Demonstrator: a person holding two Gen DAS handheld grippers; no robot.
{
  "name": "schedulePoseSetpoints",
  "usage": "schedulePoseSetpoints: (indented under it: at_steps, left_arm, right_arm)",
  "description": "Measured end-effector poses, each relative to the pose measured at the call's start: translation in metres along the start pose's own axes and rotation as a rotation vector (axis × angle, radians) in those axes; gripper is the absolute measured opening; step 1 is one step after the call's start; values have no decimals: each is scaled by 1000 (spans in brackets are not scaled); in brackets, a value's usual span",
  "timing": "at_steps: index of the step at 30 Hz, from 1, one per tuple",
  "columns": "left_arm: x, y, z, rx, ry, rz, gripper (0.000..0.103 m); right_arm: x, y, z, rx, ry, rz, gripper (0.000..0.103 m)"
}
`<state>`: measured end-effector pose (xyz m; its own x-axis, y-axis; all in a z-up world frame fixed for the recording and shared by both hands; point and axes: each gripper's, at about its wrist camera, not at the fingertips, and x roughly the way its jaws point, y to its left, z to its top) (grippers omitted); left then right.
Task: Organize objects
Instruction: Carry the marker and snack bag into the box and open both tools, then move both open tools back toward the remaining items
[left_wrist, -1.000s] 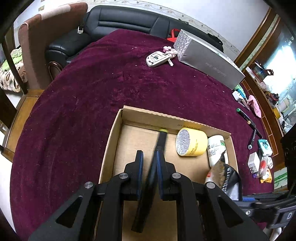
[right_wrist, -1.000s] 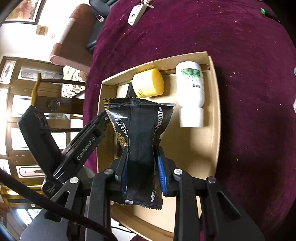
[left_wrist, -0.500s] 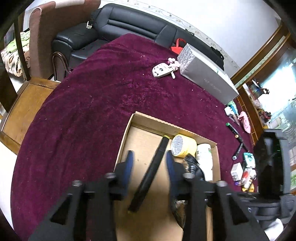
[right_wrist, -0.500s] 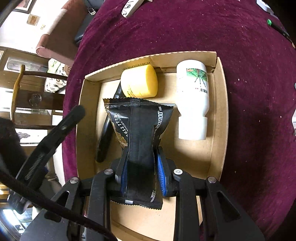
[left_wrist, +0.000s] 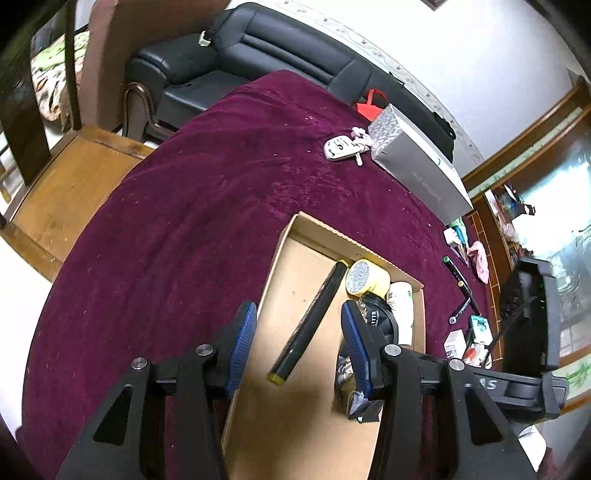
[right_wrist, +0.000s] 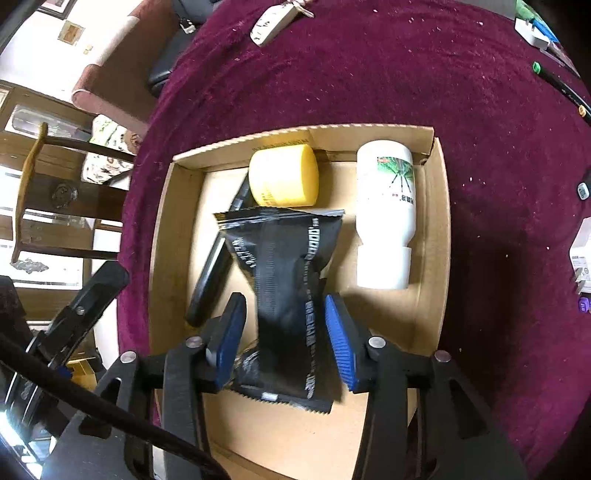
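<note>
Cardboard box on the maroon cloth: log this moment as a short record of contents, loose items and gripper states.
container: open brown cardboard box on maroon velvet cloth
contents: black marker pen, yellow cylindrical jar, white plastic bottle, black foil snack packet
left gripper: open above the pen, holding nothing
right gripper: jaws opening, packet between them, pads clear
outside box: white key fob, grey carton
</note>
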<state>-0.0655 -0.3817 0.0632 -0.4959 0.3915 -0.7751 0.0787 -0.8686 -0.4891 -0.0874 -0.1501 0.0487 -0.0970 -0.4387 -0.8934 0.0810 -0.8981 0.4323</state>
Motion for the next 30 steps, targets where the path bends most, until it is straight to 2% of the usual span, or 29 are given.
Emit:
schedulePoseSetpoints:
  at_steps: [2, 5, 10, 11, 13, 16, 21, 26, 30]
  left_arm:
    - [-4, 3, -2, -18, 0, -1, 42]
    - [-9, 2, -6, -39, 1, -7, 49]
    - [-17, -21, -11, -49, 10, -88, 50]
    - [-18, -31, -13, -37, 12, -103, 54]
    - [-18, -49, -16, -14, 18, -123, 58]
    - [-4, -89, -27, 46, 75, -155, 57]
    - [28, -155, -53, 139, 169, -170, 57]
    - [59, -222, -81, 223, 252, -175, 57]
    - [73, -269, -89, 310, 253, -158, 57]
  right_arm:
    - [-8, 3, -2, -14, -19, 11, 43]
    - [-25, 1, -8, -21, -51, 39, 44]
    - [-62, -27, -25, 11, -105, 100, 46]
    - [-69, -36, -29, 22, -120, 105, 46]
    - [-84, -59, -37, 56, -154, 107, 46]
    - [-111, -109, -57, 140, -196, 104, 49]
    - [-136, -192, -81, 302, -241, 79, 49]
    - [-157, -255, -113, 414, -264, 64, 49]
    - [-172, -294, -135, 467, -272, 63, 49]
